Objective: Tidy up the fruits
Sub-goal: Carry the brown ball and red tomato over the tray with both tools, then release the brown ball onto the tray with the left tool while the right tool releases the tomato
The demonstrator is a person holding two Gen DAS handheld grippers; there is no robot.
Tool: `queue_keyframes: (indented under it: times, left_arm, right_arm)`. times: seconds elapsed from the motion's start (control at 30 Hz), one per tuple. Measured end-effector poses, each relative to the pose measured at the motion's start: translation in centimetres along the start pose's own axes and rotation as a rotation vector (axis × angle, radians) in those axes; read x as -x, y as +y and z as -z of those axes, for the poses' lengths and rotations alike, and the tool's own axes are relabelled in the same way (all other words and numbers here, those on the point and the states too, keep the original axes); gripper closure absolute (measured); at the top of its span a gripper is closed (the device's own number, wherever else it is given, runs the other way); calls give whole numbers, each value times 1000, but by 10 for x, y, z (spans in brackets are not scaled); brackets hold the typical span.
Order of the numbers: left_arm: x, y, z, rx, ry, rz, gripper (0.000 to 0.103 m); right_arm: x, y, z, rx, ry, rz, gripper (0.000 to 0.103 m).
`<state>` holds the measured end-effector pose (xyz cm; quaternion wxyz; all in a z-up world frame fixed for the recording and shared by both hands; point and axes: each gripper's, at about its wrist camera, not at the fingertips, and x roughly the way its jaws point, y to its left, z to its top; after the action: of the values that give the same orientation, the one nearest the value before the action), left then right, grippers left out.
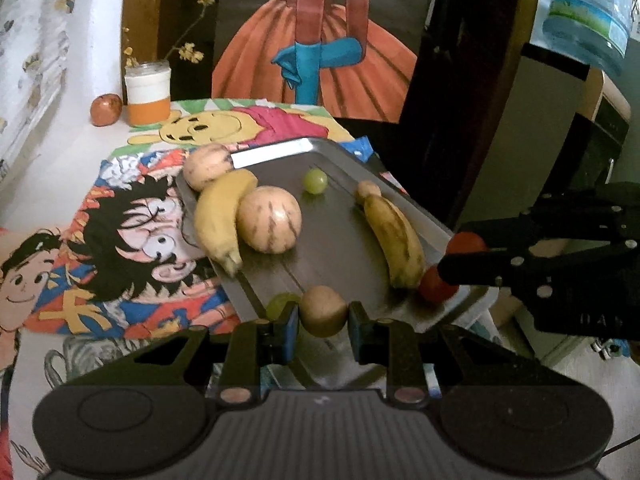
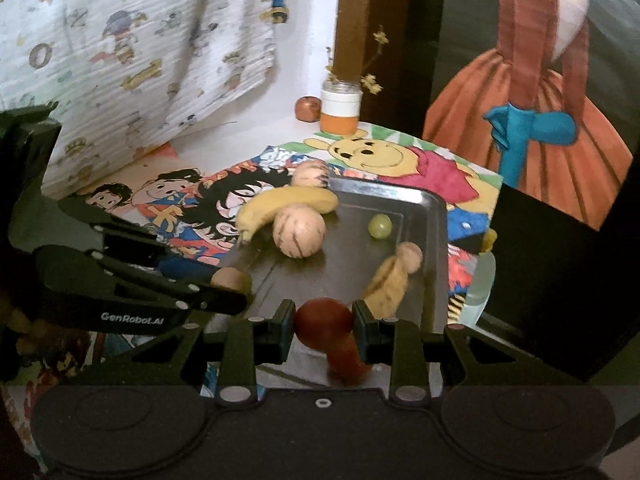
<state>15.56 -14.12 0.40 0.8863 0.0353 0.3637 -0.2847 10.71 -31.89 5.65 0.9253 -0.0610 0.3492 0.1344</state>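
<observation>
In the left wrist view we see the left gripper (image 1: 323, 316) at lower centre, its two blue-padded fingers closed against the sides of a small tan round fruit (image 1: 322, 310) at the near edge of the metal tray (image 1: 280, 152); a green grape (image 1: 280, 305) sits just left of it, partly behind the left finger. On the tray, centre left, a large pale striped melon (image 1: 269, 219) touches a yellow banana (image 1: 222, 220), with a second striped fruit (image 1: 207, 166) at the tray's far left corner; another grape (image 1: 314, 181) lies near the middle, and a spotted banana (image 1: 394, 240) runs down the right side with a small tan fruit (image 1: 369, 190) at its far end. At the right edge the right gripper (image 1: 448, 268) reaches in with red fruit (image 1: 436, 286) between its fingers. Upper left stand an orange-and-white jar (image 1: 147, 92) and a reddish fruit (image 1: 106, 109) on the cartoon-printed cloth (image 1: 120, 216). In the right wrist view the right gripper (image 2: 323, 326) at lower centre clamps a dark red round fruit (image 2: 323, 320), with a blurred orange-red shape (image 2: 346, 358) just below it that we cannot identify. The left gripper (image 2: 230, 288) enters from the left, its tan fruit (image 2: 228, 278) partly hidden. This view alone shows the patterned curtain (image 2: 140, 52) upper left, and the tray's right rim (image 2: 440, 232); the near grape is hidden here
</observation>
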Motion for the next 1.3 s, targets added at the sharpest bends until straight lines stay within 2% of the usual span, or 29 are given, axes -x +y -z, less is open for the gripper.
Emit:
queue_keyframes:
  times: [0.37, 0.9, 1.3]
  left_arm:
    - [-12, -12, 6, -12, 47, -3, 74]
    - [-21, -19, 4, -17, 39, -44, 74]
    - [-20, -18, 6, 2, 32, -51, 74]
  right_arm:
    - [2, -28, 18, -144, -37, 56, 70]
    - [-31, -53, 27, -278, -58, 12, 70]
    - [-31, -56, 33, -311, -74, -7, 68]
